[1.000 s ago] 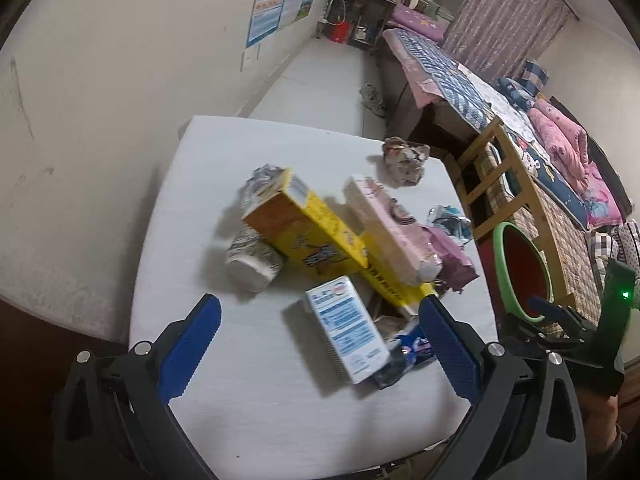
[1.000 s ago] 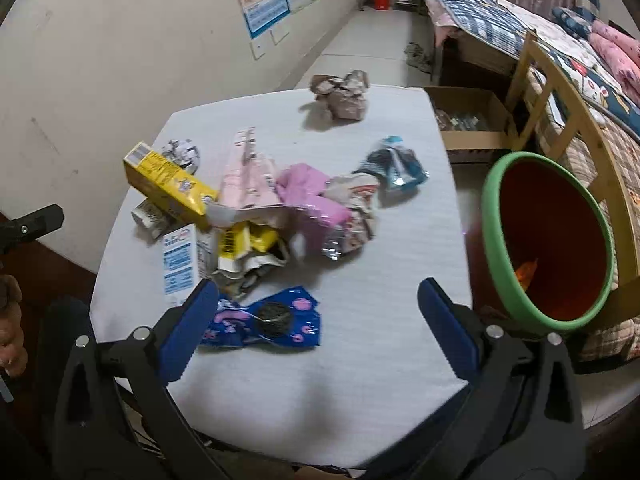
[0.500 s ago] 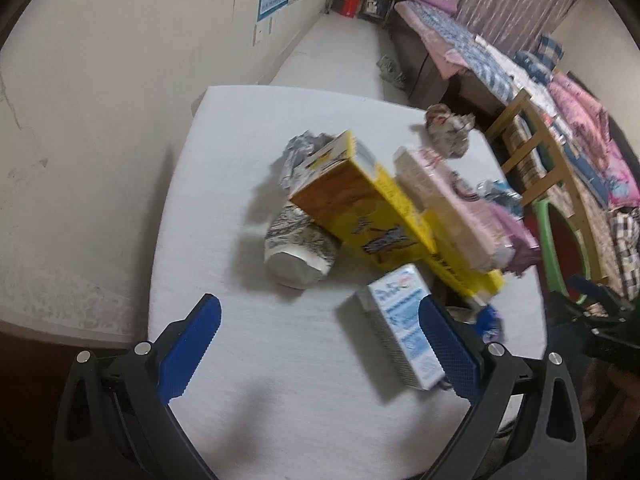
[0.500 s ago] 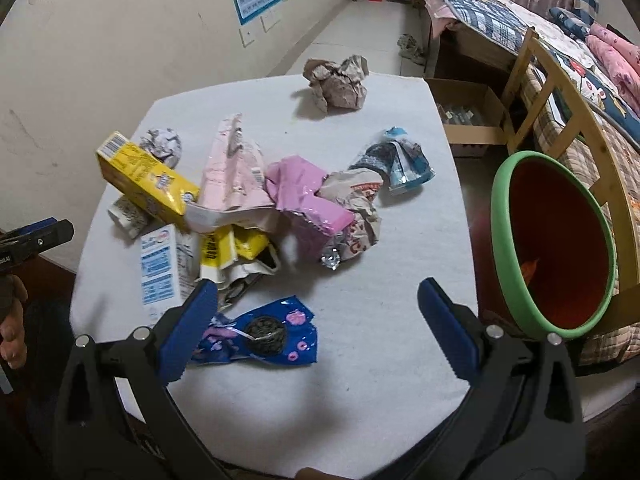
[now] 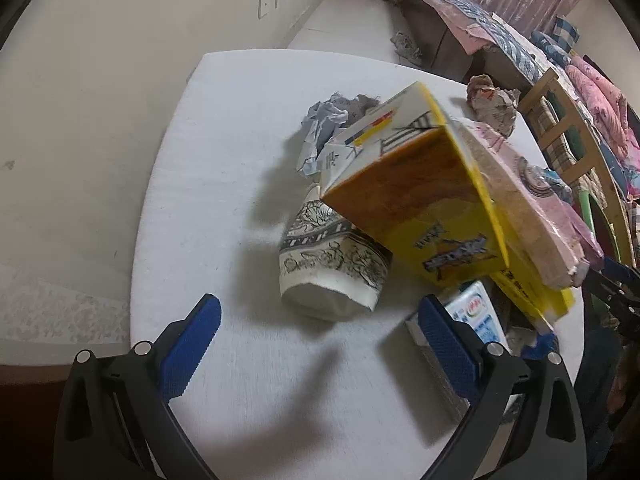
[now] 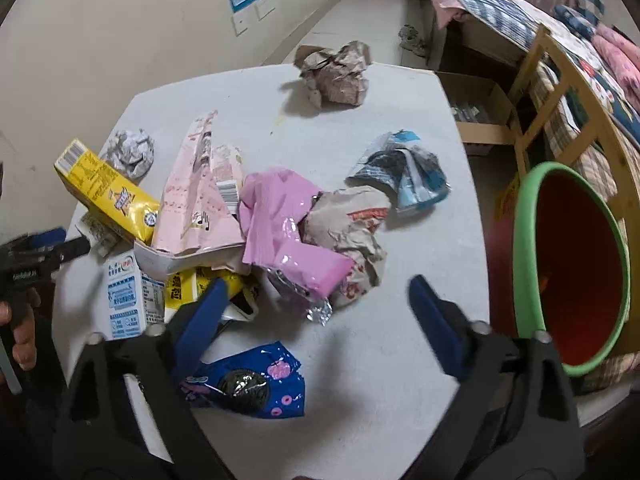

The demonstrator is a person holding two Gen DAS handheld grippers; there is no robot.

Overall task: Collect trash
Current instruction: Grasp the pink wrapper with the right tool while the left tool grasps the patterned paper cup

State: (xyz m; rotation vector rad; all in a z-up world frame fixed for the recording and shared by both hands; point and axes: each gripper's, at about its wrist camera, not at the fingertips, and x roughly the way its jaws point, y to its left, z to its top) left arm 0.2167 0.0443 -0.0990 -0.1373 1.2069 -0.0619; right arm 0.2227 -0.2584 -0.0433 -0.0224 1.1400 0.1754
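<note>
Trash is piled on a white table [image 5: 224, 168]. In the left wrist view a crushed paper cup [image 5: 332, 272] lies on its side under a yellow box [image 5: 420, 208]. My left gripper [image 5: 319, 314] hangs open just in front of the cup, one pad on each side, touching nothing. In the right wrist view my right gripper [image 6: 318, 286] is over a pink wrapper [image 6: 288, 236] and a scrap of foil [image 6: 320, 314]. Its jaws are closing and the pads press on nothing. A blue cookie wrapper [image 6: 248, 384] lies by its left finger.
A red bin with a green rim [image 6: 576, 264] stands off the table's right edge, with a wooden chair [image 6: 560, 80] behind it. Also on the table are a milk carton [image 6: 126, 300], a pink box [image 6: 196, 200], and crumpled paper [image 6: 336, 76].
My left gripper has come down and closer to the paper cup, which now fills the view. My right gripper has sunk toward the pile and its jaws have narrowed.
</note>
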